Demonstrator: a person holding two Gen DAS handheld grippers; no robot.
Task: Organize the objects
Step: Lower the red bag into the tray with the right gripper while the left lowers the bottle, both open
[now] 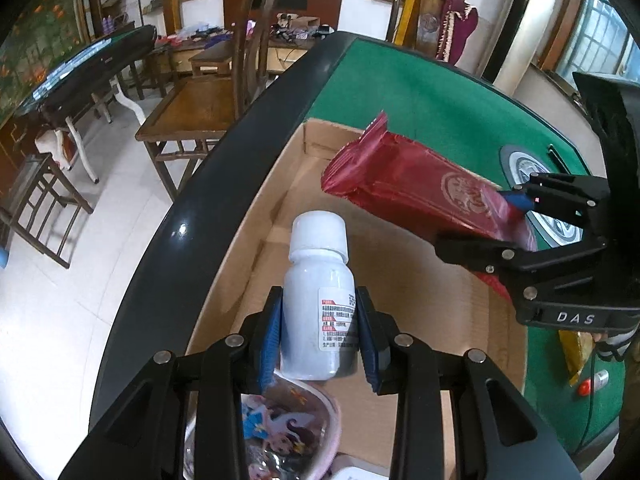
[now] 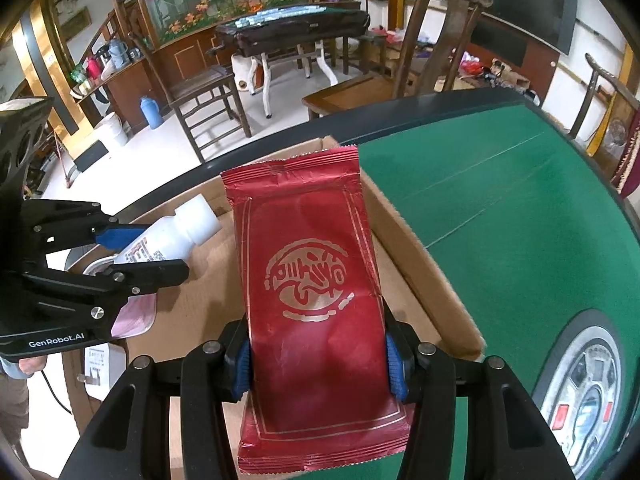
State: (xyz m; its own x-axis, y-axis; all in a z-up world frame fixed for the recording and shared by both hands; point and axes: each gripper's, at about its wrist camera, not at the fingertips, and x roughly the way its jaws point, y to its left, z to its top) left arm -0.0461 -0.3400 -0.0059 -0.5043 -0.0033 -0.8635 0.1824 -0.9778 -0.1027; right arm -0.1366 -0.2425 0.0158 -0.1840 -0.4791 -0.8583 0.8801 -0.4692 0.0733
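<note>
Above the open cardboard box [image 1: 400, 264], toward its left side, the left gripper [image 1: 320, 332] is clamped on a white bottle [image 1: 318, 292], its 2 blue pads pressing the bottle's sides, cap pointing away. Toward the box's right side, the right gripper [image 2: 320, 360] is clamped on a red foil packet [image 2: 316, 292]. The box sits on a green table [image 2: 520, 216].

White bottle [image 1: 316, 300], white cap on, label at side, held upright-ish over the open cardboard box [image 1: 400, 280]. Red foil packet [image 2: 320, 304], sealed, gold round emblem, held lengthwise above the same box, on the green worktop [image 2: 500, 208].
</note>
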